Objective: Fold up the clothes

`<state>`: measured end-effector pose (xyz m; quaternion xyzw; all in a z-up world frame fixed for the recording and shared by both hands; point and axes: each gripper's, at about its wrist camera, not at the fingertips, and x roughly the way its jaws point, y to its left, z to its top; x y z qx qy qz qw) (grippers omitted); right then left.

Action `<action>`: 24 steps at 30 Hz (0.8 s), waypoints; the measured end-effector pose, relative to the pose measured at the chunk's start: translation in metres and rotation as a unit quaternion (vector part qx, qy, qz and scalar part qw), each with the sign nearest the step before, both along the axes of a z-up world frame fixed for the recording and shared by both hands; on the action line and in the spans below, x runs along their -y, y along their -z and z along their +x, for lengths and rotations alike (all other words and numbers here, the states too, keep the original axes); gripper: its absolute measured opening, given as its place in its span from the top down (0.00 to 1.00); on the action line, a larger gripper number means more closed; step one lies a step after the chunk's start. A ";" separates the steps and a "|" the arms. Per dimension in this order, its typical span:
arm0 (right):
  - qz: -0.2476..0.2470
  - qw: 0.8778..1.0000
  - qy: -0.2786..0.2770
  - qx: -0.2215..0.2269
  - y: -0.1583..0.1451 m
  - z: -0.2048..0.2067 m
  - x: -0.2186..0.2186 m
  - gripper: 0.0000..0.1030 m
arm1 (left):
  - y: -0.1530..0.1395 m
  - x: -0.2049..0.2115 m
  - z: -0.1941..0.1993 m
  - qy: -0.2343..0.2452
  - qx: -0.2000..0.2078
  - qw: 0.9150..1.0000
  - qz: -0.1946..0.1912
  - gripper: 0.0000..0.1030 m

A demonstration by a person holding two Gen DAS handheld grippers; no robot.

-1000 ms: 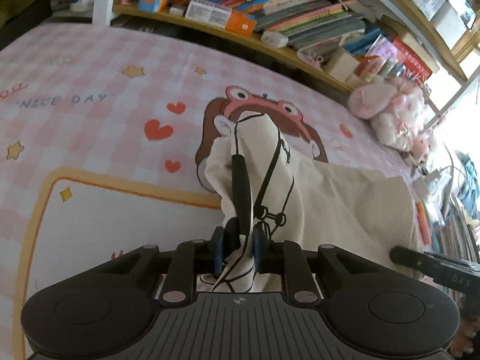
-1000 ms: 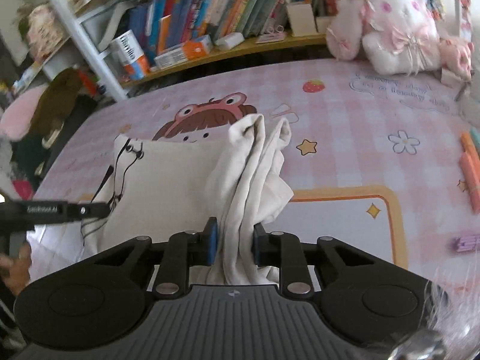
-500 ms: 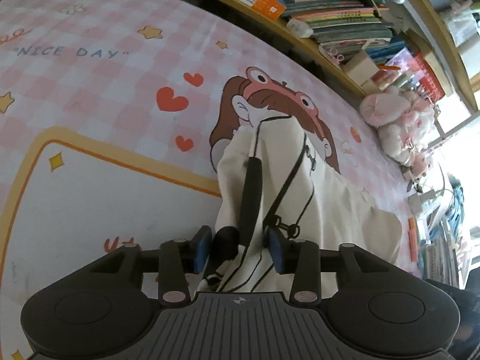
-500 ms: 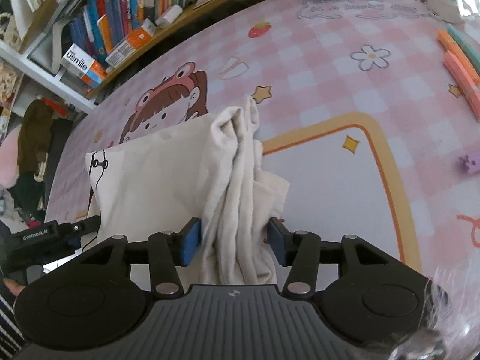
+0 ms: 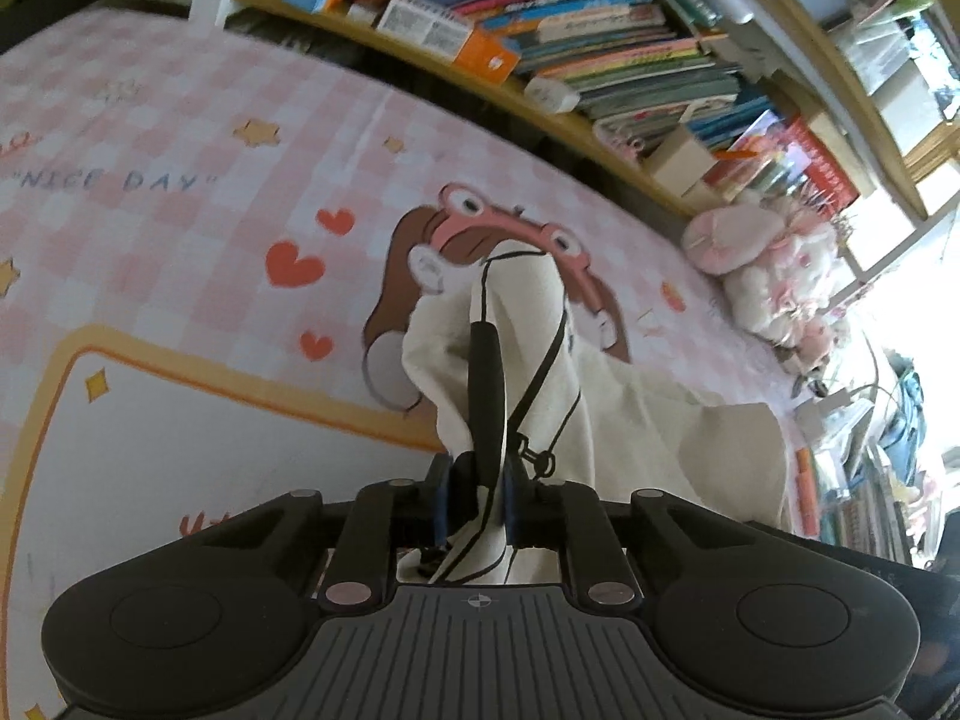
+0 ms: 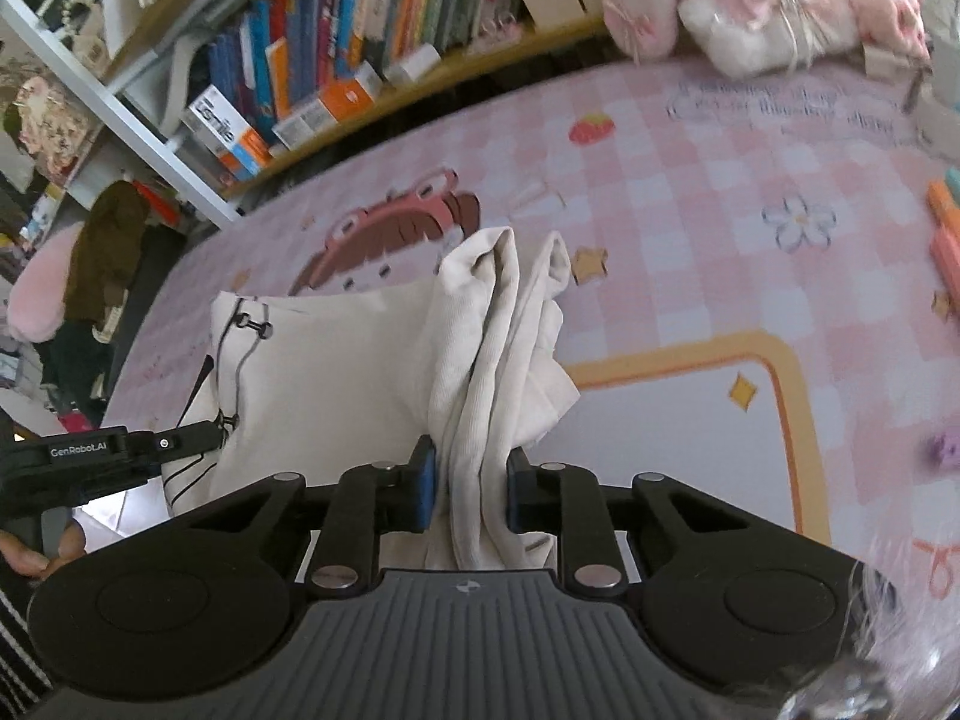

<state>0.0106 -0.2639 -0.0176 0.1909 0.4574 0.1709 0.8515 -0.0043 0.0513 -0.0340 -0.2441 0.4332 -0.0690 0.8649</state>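
hand-held gripper (image 6: 468, 495): black, blue pads, silver screws | label GenRobot.AI | sleeve (image 6: 15, 654): black-white striped

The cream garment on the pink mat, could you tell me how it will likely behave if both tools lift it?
The cream garment looks floppy: it bunches into soft ridges where the right tool is closing on it. It will probably sag between that and the left tool, also closing on cloth. It seems thin, so likely light.

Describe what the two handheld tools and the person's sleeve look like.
Both tools are black: ribbed grey-black housing, two round discs, silver screws, blue pads on the fingers. The left tool carries white "GenRobot.AI" lettering. The sleeve is black-and-white striped.
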 end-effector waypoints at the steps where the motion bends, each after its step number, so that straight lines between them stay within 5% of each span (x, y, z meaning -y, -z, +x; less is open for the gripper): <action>1: 0.001 1.000 -0.001 0.005 -0.003 0.000 0.001 0.81 | -0.003 0.000 0.000 -0.001 0.004 1.000 -0.001 0.86; 24: -0.008 0.999 0.004 0.039 -0.038 0.004 -0.002 0.81 | -0.026 -0.003 0.010 0.011 0.053 0.998 -0.019 0.86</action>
